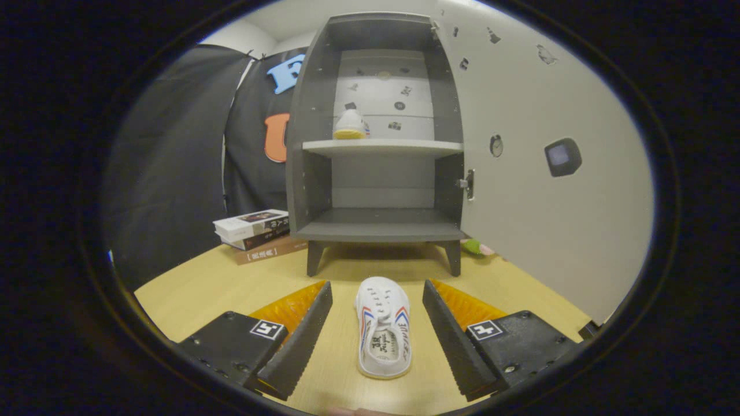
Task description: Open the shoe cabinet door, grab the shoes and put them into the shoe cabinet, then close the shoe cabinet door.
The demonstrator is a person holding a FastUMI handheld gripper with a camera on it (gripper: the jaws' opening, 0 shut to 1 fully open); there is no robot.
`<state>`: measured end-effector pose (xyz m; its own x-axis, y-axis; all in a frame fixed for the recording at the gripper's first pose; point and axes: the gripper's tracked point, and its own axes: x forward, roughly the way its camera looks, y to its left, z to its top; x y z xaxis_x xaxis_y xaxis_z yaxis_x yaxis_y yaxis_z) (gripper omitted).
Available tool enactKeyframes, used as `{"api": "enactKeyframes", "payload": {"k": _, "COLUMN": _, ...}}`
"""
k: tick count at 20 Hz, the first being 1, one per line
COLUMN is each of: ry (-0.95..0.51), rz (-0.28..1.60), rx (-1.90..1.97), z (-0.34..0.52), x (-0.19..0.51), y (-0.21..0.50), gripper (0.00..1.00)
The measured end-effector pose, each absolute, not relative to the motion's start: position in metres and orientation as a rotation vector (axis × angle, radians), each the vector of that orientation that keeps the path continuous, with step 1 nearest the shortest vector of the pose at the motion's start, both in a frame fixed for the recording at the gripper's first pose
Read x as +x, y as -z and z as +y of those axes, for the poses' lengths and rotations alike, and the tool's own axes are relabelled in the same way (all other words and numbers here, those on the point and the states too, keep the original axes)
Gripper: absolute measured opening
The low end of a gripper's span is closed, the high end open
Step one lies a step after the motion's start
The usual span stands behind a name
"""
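- A shoe point(383, 327) lies on the table point(202, 289) between the fingers of the gripper point(377, 294), toe toward the shoe cabinet point(378, 231); the fingers stand apart on either side, neither touching it
- The cabinet stands beyond them on the table; its door point(543, 190) is swung open to the right
- A second shoe point(350, 125) sits on the upper shelf point(383, 147), left of centre
- A stack of books point(254, 230) lies just left of the cabinet
- A small soft item point(477, 247) lies by the cabinet's right leg, under the door
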<state>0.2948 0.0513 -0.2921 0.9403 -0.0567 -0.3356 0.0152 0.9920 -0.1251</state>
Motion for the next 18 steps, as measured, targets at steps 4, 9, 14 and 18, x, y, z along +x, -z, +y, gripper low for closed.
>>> {"api": "enactKeyframes", "payload": {"k": 4, "ry": 0.006, "rz": 0.415, "rx": -0.117, "z": 0.057, "x": 0.293, "y": 0.313, "gripper": 0.98}}
{"api": "enactKeyframes", "payload": {"k": 9, "ry": 0.096, "rz": 0.509, "rx": -0.043, "z": 0.051, "x": 0.293, "y": 0.332, "gripper": 0.81}}
{"api": "enactKeyframes", "payload": {"k": 14, "ry": 0.125, "rz": 0.639, "rx": 0.009, "z": 0.055, "x": 0.284, "y": 0.347, "gripper": 0.62}}
{"api": "enactKeyframes", "payload": {"k": 18, "ry": 0.117, "rz": 0.765, "rx": 0.044, "z": 0.059, "x": 0.269, "y": 0.353, "gripper": 0.54}}
